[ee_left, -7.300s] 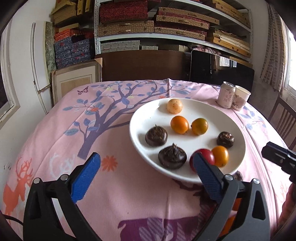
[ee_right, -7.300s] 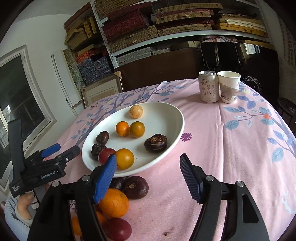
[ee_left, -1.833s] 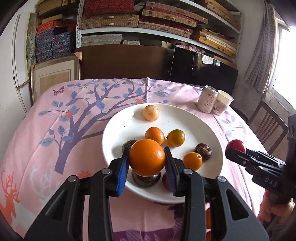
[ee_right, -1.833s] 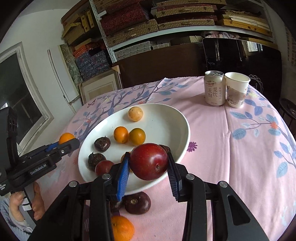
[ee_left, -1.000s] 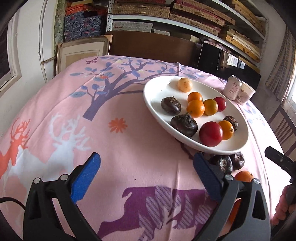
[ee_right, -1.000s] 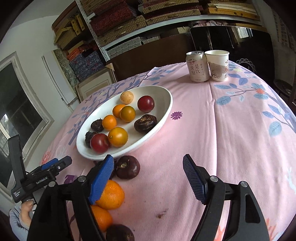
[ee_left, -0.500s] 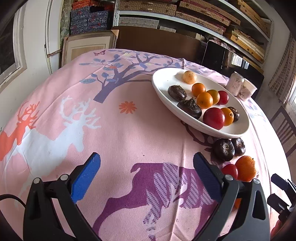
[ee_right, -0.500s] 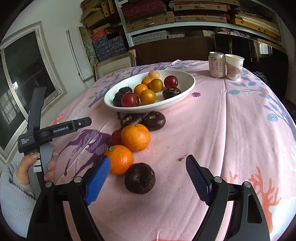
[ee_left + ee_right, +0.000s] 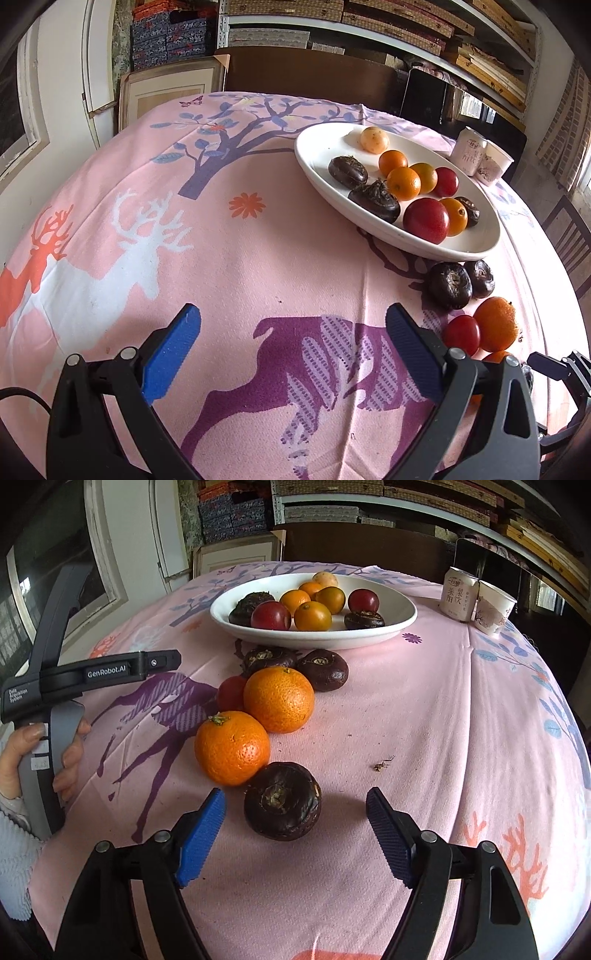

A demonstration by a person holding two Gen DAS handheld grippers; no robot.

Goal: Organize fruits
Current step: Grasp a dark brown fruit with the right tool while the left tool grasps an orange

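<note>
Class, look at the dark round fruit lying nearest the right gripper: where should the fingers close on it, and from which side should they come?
Grip the dark fruit across its widest middle, coming straight forward and down with the open right gripper. It is squat and round, stem scar up. The nearer orange crowds its far-left side, so keep the left finger low.

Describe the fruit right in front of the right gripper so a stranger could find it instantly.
Start at the white plate and follow the loose fruit on the pink tablecloth toward the near edge. Last in line, past two oranges, sits a dark brown water chestnut, alone between the open right gripper fingers.
</note>
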